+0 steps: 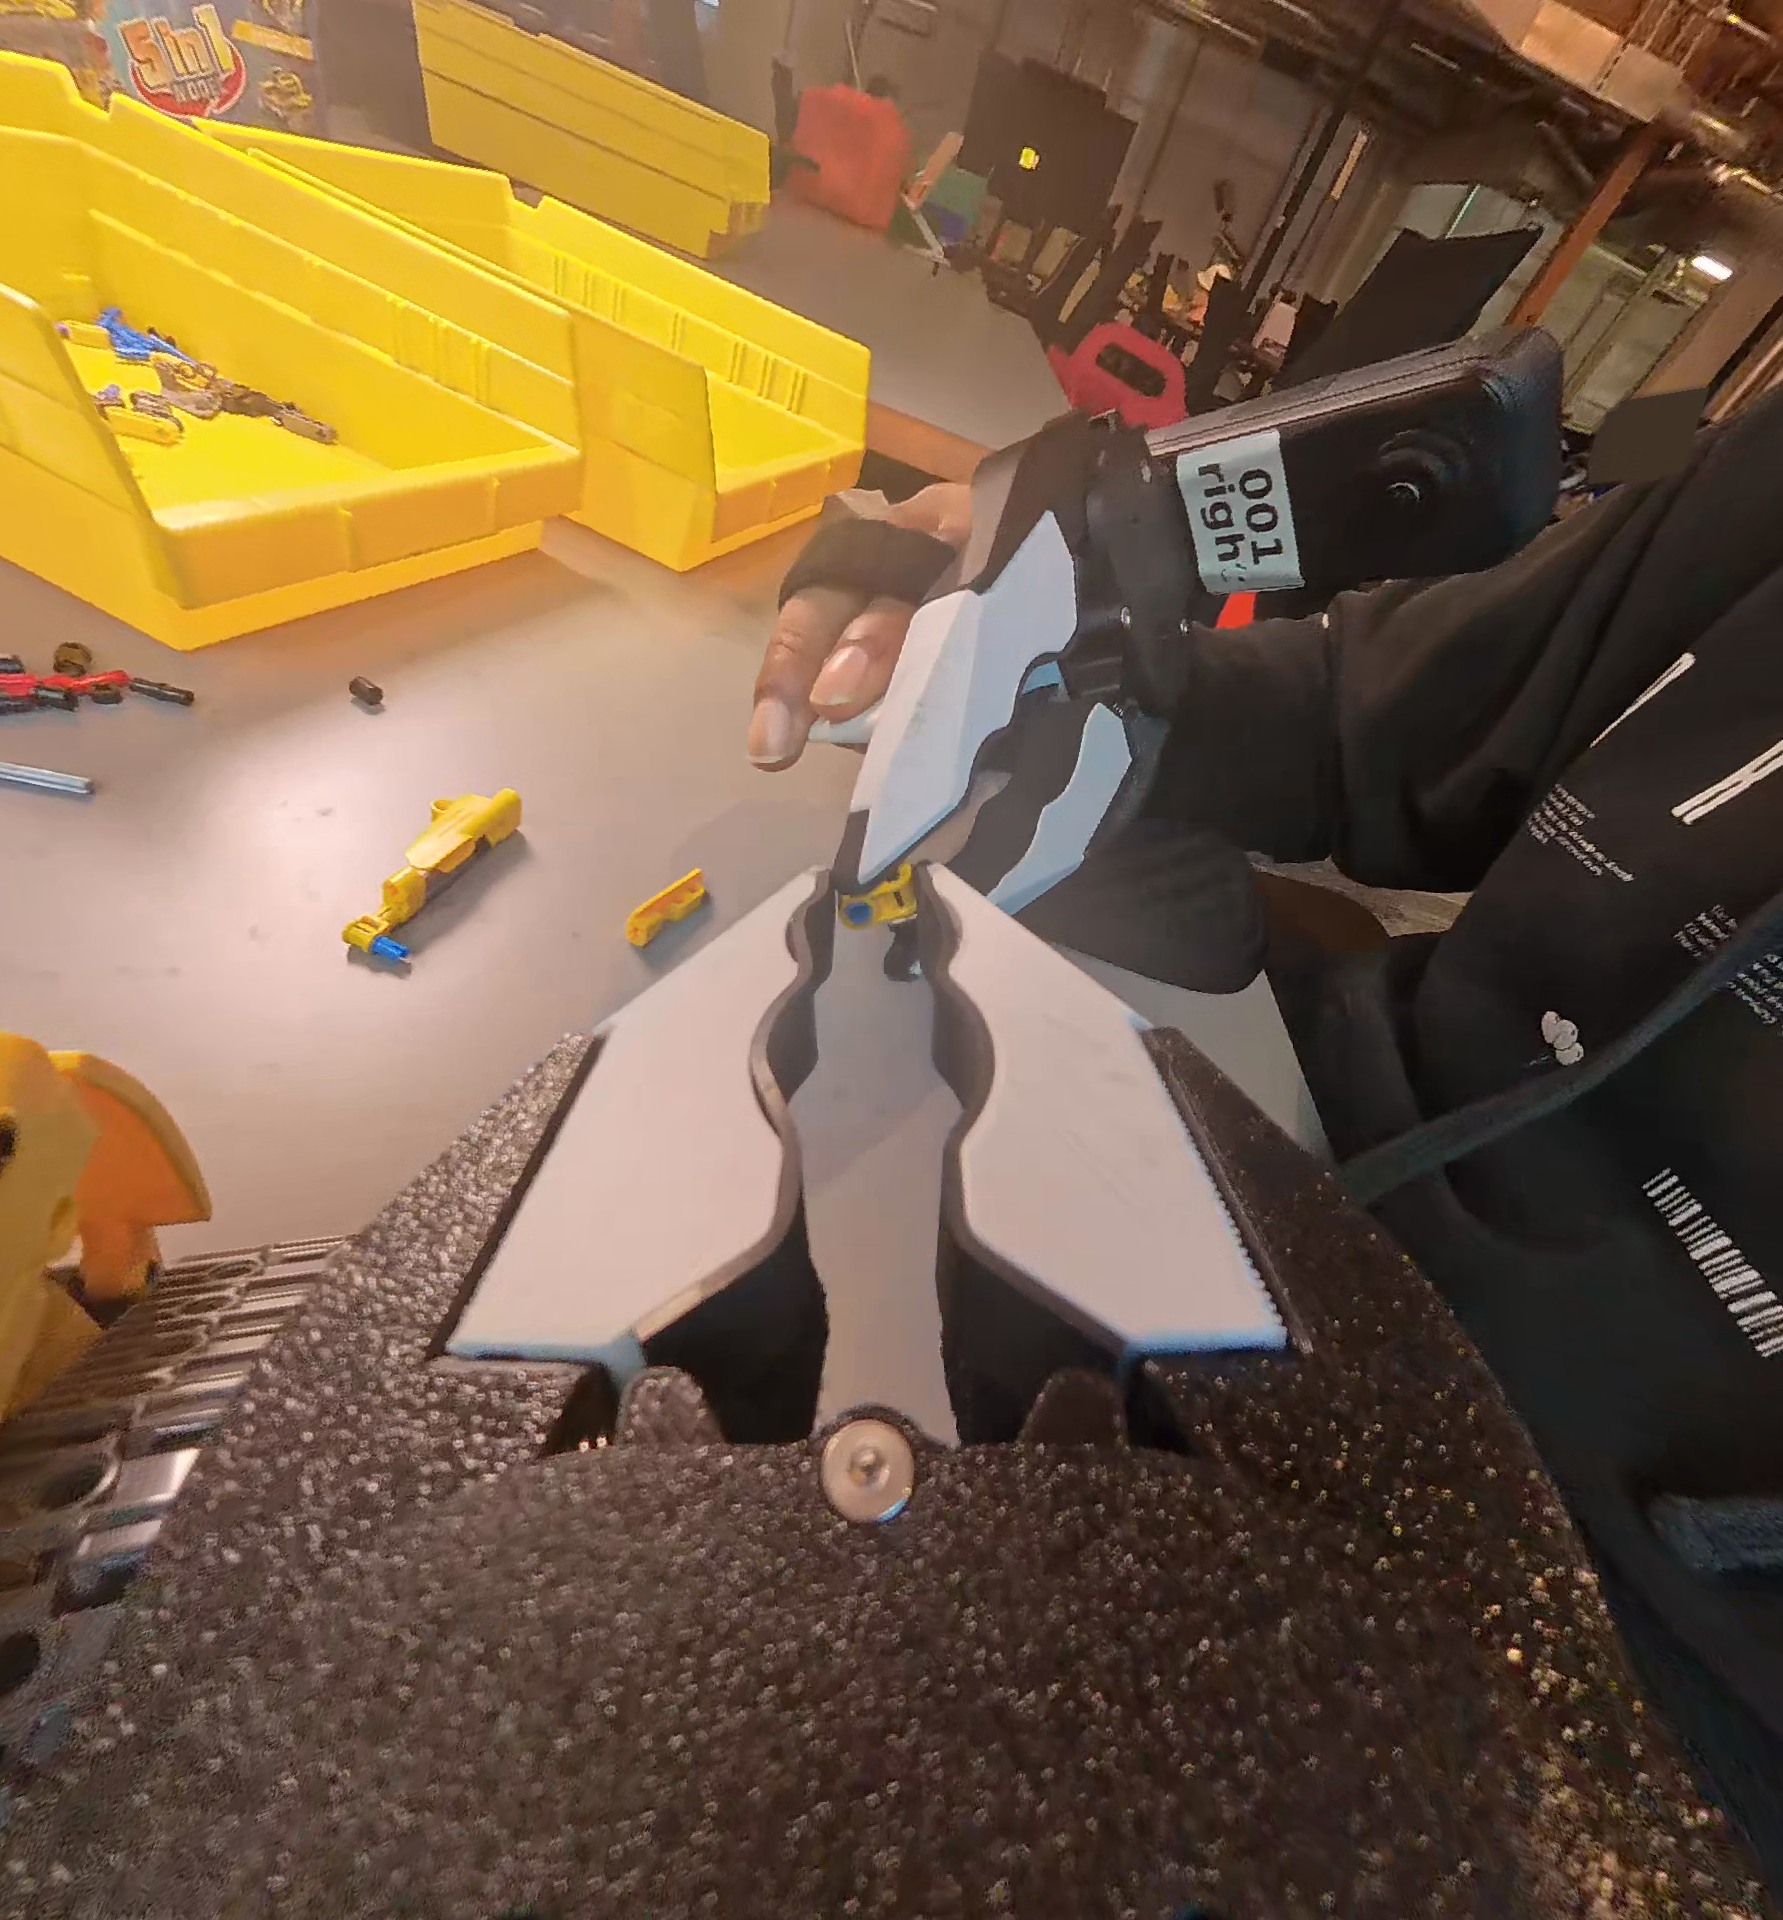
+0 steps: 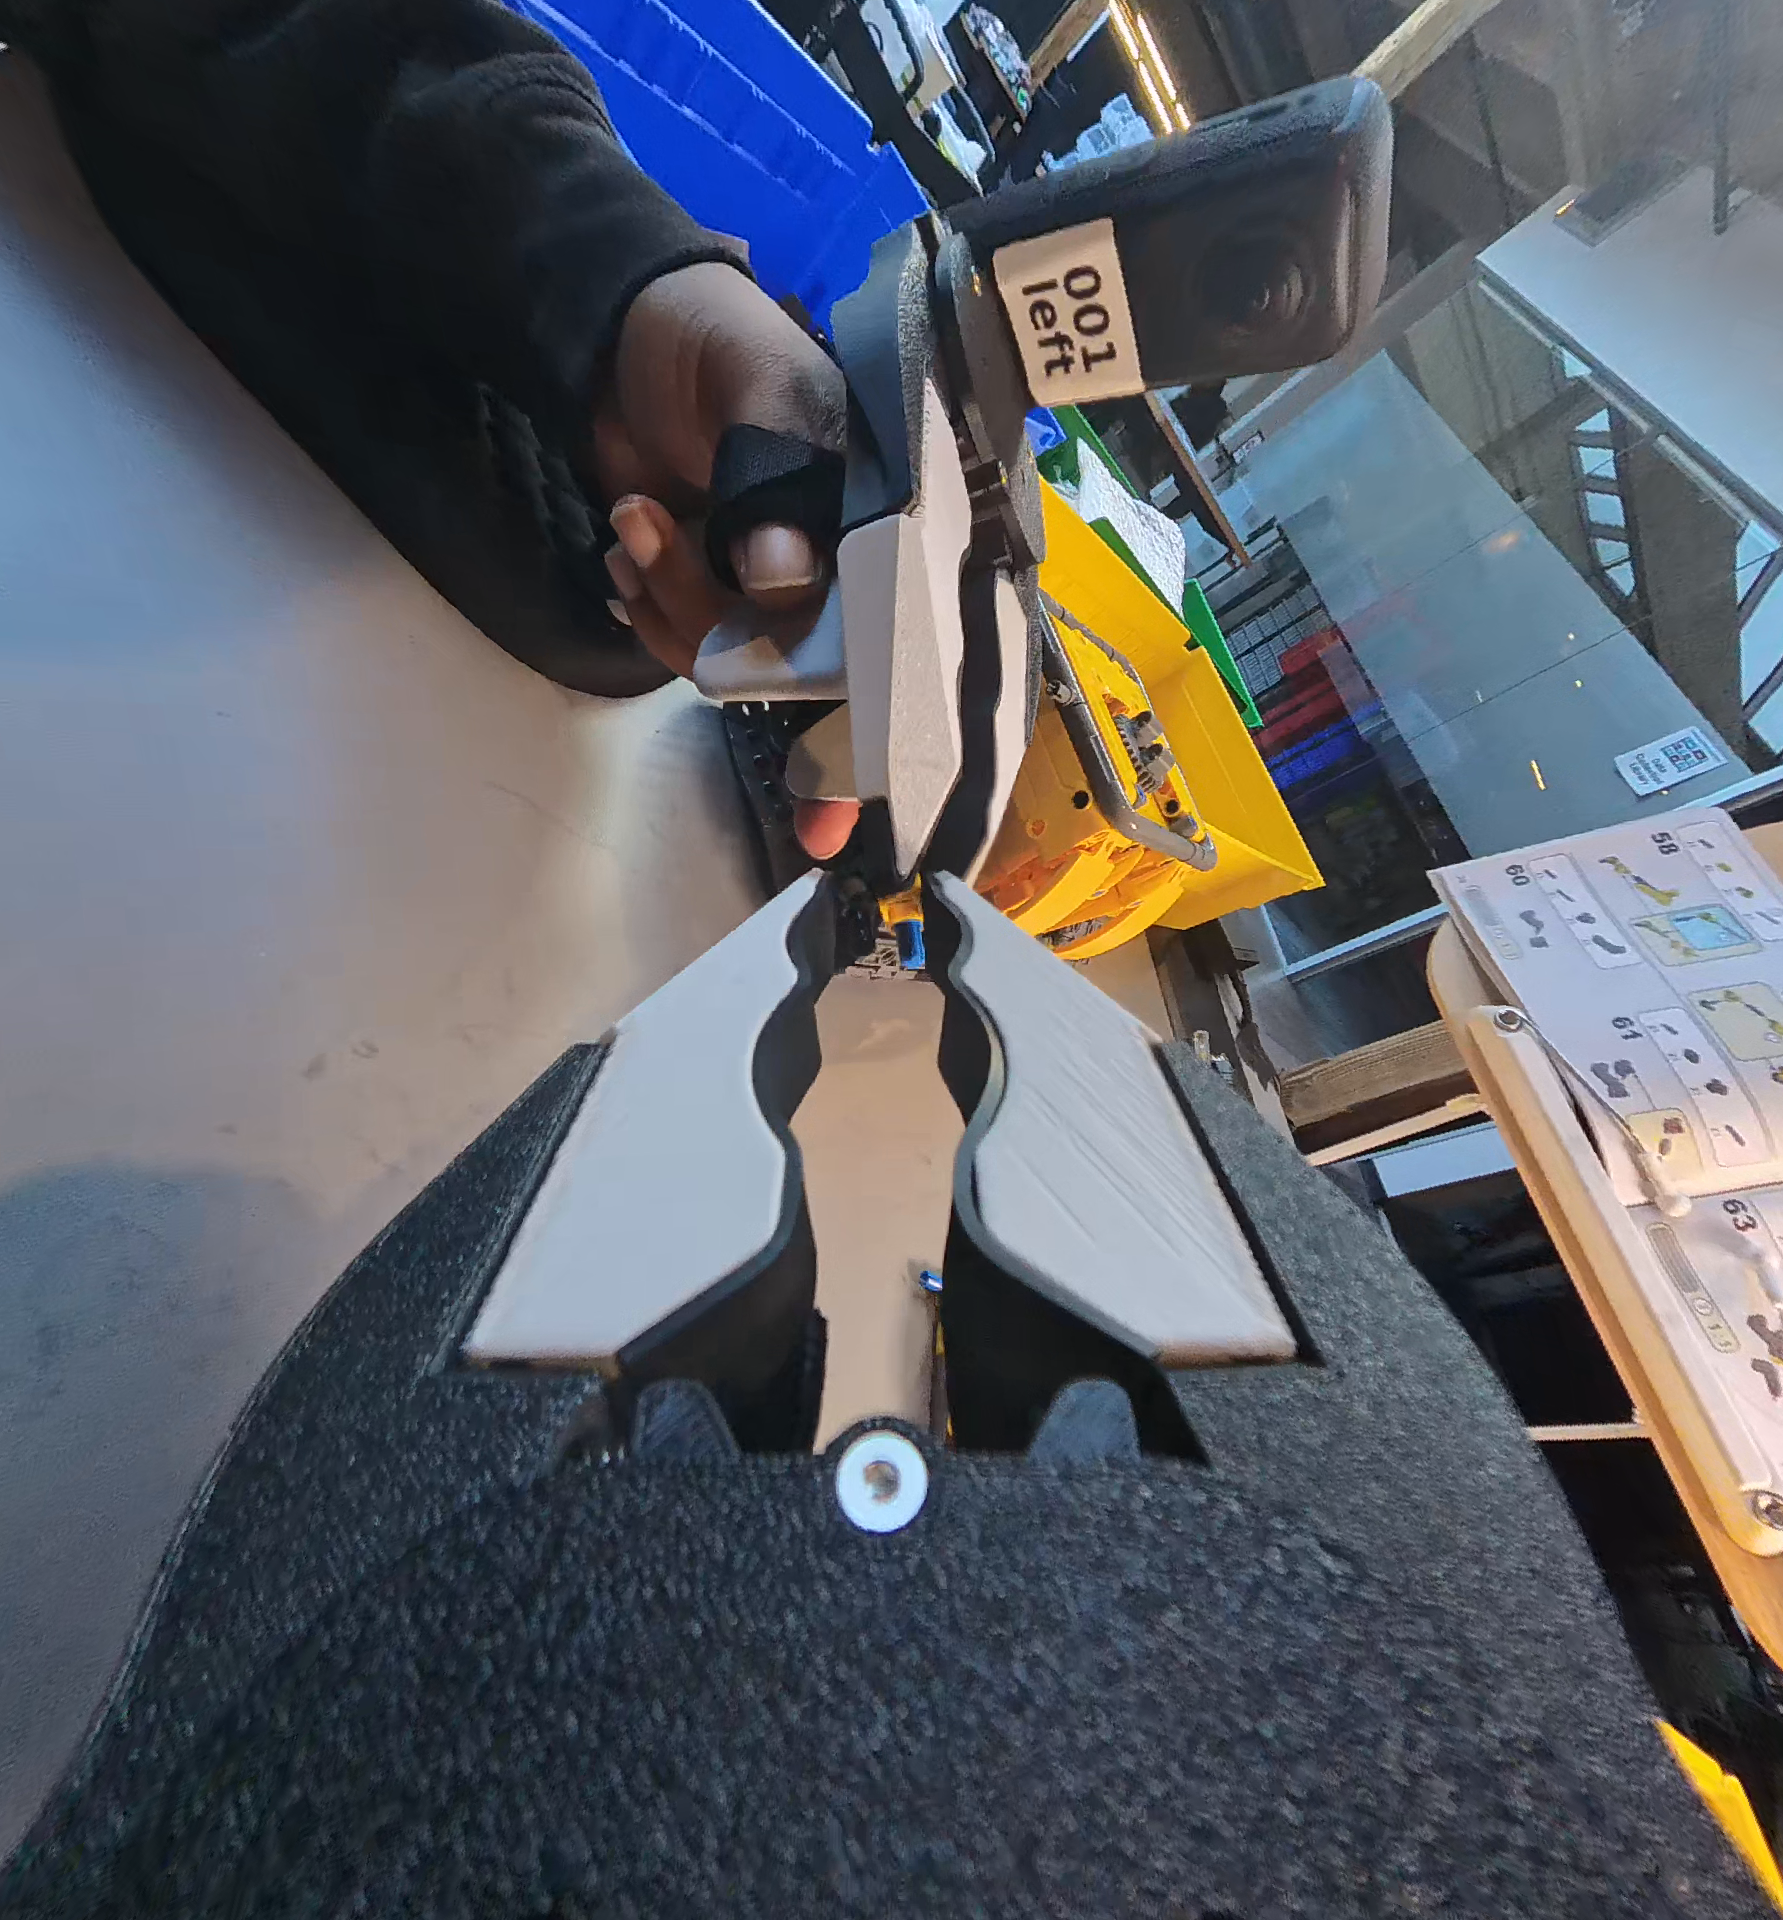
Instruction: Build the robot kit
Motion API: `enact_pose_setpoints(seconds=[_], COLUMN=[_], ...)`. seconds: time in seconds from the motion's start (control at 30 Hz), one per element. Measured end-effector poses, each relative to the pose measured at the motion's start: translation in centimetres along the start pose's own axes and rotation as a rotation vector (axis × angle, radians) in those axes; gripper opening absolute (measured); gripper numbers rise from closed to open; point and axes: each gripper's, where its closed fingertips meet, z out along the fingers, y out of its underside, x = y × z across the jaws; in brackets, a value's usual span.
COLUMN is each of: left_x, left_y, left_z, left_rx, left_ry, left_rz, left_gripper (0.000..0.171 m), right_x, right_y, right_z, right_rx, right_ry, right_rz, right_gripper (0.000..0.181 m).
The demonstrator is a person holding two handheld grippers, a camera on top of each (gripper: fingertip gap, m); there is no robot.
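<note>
both grippers (image 1: pixel 874 902) (image 2: pixel 879 914) tip-to-tip, seemingly on small yellow piece (image 1: pixel 871 902)

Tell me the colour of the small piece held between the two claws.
The small piece is yellow with a blue pin; a black part hangs below. The left wrist view shows it best.

Your left gripper (image 1: pixel 874 894) and your right gripper (image 2: pixel 876 904) meet tip to tip above the table (image 1: pixel 513 935), both sets of jaws closed on the same small toy part (image 1: pixel 874 906), which sits between them. In the left wrist view, two loose building pieces (image 1: pixel 435 868) lie on the table to the left of the jaws, with a scatter of smaller pieces (image 1: pixel 35 691) farther left. Behind those stand open bins (image 1: pixel 367 520) side by side; the nearest holds a few parts (image 1: pixel 201 395). In the right wrist view, a partly built model (image 2: pixel 1105 831) stands behind your left gripper, and an instruction booklet (image 2: pixel 1718 1039) rests on a stand (image 2: pixel 1593 1247) to the right
</note>
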Motion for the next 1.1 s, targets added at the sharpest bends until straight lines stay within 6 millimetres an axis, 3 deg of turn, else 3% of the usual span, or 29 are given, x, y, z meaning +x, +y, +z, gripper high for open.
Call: enact_pose_setpoints(seconds=[0.27,0.47,0.77,1.1], left_x=[-0.1,-0.3,-1.7,-1.2], left_y=[-0.5,-0.8,-2.4,-2.8], left_z=[-0.2,-0.4,-1.9,-1.9], left_rx=[0.034,0.032,0.067,0.077], left_ry=[-0.003,-0.08,-0.341,-0.387], left_rz=[-0.018,0.106,0.409,0.534], left_gripper=[0.013,0.013,0.013,0.013], right_x=[0.5,1.0,3.7,3.5], right_y=[-0.1,-0.2,0.2,-0.5], right_z=[-0.1,0.0,-1.5,-1.3], right_rx=[0.012,0.022,0.121,0.191], right_ry=[0.059,0.094,0.136,0.077], right_rz=[-0.045,-0.027,0.28,0.458], right_gripper=[0.016,0.017,0.022,0.022])
